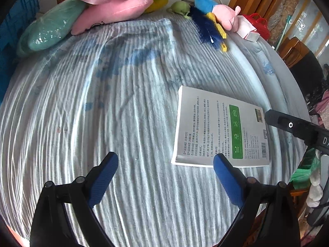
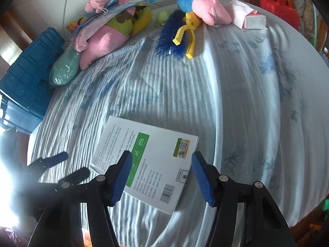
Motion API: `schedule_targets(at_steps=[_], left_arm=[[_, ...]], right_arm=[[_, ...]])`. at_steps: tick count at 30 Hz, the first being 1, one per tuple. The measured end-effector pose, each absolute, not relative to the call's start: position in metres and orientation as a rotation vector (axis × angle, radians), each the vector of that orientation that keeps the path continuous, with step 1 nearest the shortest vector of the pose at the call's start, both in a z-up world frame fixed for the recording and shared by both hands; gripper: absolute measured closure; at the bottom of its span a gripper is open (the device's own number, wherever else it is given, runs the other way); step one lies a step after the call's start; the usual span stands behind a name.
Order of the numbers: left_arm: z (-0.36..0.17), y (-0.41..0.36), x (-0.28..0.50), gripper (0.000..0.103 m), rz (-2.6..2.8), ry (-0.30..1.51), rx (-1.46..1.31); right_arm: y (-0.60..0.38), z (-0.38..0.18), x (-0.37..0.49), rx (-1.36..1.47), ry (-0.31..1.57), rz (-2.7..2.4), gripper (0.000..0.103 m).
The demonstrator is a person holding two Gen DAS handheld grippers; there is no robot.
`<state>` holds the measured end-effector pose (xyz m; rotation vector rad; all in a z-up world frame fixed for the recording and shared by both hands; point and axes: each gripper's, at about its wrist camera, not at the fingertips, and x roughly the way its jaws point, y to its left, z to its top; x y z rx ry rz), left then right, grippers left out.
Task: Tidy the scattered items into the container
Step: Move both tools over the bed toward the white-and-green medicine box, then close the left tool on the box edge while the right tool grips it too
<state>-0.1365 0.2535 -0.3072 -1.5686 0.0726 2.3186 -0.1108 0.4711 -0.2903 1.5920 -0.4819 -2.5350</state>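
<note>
**One flat box on the bed, both grippers over it**

One flat white cardboard box with a green label [image 2: 148, 160] lies printed side up on the pale blue-and-white crinkled bedsheet [image 2: 236, 103], near the sheet's edge. The right gripper [image 2: 162, 177] hangs above it, blue pads apart, nothing between them. The left gripper [image 1: 165, 177], jaws wide and empty, hovers just beside the box. A blue plastic crate [image 2: 28, 78] sits at the bed's far corner.

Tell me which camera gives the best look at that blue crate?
The right wrist view: the blue crate shows its ribbed side and top rim beside the bed. The left wrist view catches only a cropped sliver of it at the left edge.
</note>
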Motion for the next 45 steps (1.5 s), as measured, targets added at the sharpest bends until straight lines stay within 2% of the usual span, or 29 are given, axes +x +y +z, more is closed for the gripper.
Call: schedule_targets(at_steps=[12,18,20,22,25,30,38,43,45], left_arm=[[-0.324,0.277,-0.138,0.007,2.300,0.058,-1.551],[-0.323,0.300,-0.133,0.007,2.278,0.115,-1.505],[-0.320,0.293,-0.134,0.017,2.278,0.084,-1.514],[-0.316,0.284,-0.137,0.033,2.273,0.056,-1.529],[-0.307,0.274,-0.140,0.040,2.276,0.059,-1.524],[-0.308,0.266,-0.138,0.045,2.271,0.083,-1.534],[-0.317,0.262,-0.146,0.042,2.196,0.044,-1.557],[-0.311,0.270,-0.141,0.041,2.224,0.095,-1.553],[-0.301,0.270,-0.136,0.044,2.249,0.129,-1.524]], right_arm=[[0.479,-0.318,-0.131,1.622,-0.458,-2.509,0.041],[0.470,-0.321,-0.132,1.580,-0.423,-2.493,0.033],[0.463,-0.320,-0.131,1.562,-0.412,-2.475,0.031],[0.468,-0.320,-0.129,1.542,-0.490,-2.459,0.031],[0.478,-0.310,-0.127,1.473,-0.595,-2.420,0.031],[0.467,-0.304,-0.131,1.479,-0.551,-2.413,0.031],[0.460,-0.321,-0.133,1.568,-0.524,-2.415,0.032],[0.440,-0.320,-0.131,1.596,-0.348,-2.450,0.032],[0.444,-0.317,-0.129,1.577,-0.397,-2.440,0.032]])
